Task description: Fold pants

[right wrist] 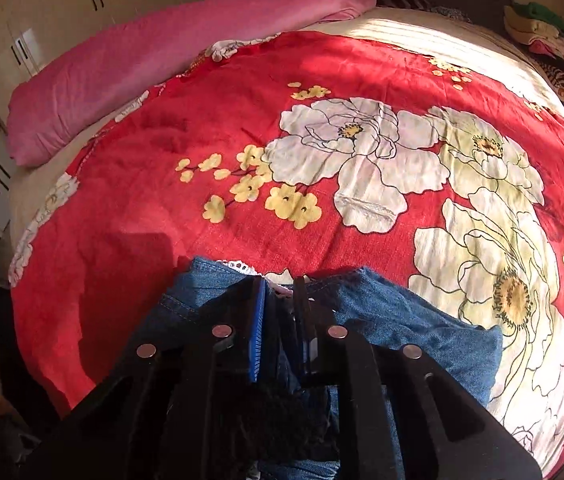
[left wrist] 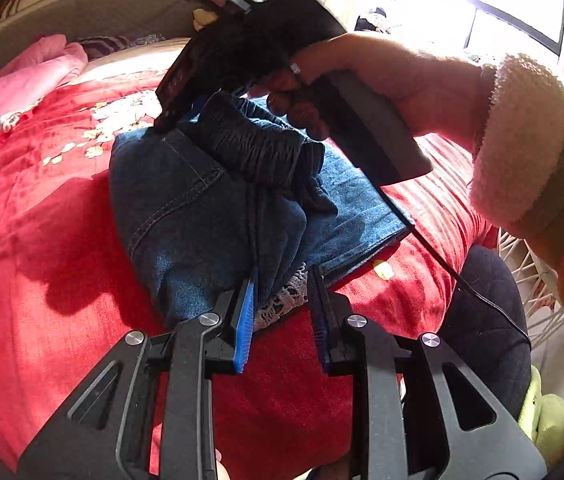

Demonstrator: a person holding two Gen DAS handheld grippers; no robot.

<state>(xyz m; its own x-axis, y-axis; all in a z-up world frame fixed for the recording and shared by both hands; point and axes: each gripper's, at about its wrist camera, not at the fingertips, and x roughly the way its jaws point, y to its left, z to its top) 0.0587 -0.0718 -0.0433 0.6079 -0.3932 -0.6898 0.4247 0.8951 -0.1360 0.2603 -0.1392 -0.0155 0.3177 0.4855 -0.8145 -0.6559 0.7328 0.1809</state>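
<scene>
I see the denim pants (left wrist: pixel 217 208) folded into a bundle on the red floral bedspread (left wrist: pixel 41 240), at the near edge of the bed. All positions below are given relative to this bundle.

Left gripper (left wrist: pixel 282 312): I hold it at the near end of the bundle. Its blue-padded fingers (left wrist: pixel 243 320) are drawn close together, and a fold of denim with white lace trim (left wrist: pixel 282 300) sits in the gap. I read this as a grasp on the pants.

Right gripper (right wrist: pixel 279 320): in the left wrist view a hand (left wrist: pixel 362 76) with a fuzzy cuff (left wrist: pixel 522 136) holds it at the far end of the bundle, over the dark ribbed waistband (left wrist: pixel 249 140). In the right wrist view its fingers (right wrist: pixel 257 332) stand narrowly apart with denim running between them. I cannot confirm from either view that the pads press on the cloth.

A black cable (left wrist: pixel 462 280) hangs from the right gripper, to the right of the bundle. A pink quilt (right wrist: pixel 153 64) lies along the bed edge, well beyond the bundle
</scene>
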